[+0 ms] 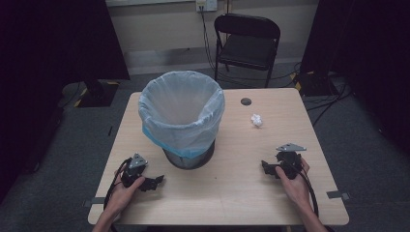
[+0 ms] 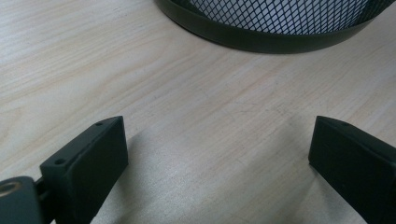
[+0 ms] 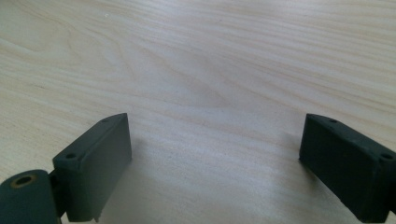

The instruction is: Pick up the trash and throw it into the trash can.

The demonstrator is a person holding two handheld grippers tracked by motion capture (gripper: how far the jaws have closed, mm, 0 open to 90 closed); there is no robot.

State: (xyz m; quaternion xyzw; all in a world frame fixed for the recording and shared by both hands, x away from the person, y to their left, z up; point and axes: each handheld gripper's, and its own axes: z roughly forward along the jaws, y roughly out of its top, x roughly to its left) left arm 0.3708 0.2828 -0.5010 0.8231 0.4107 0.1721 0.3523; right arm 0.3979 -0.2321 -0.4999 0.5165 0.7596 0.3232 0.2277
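- Left gripper [image 1: 157, 182]: jaws spread wide, nothing between them, low over the table [image 1: 232, 193].
- Right gripper [image 1: 267, 167]: jaws equally wide, nothing held.
- Paper wad [image 1: 256, 120]: ahead of the right gripper, well apart, bare wood between.
- Bin [image 1: 182, 116]: just ahead of the left gripper (mesh base close in the left gripper view).
- Likely risks: light wad skidding off under a shallow pinch; bin bumped and tipped by a careless swing.
- Open room: plenty between grippers; table edge near behind both.

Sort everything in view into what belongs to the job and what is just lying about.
Job: crumpled white paper ball; black mesh bin with clear plastic liner; left gripper; right gripper, both open.

Lying about: black folding chair; floor cables.
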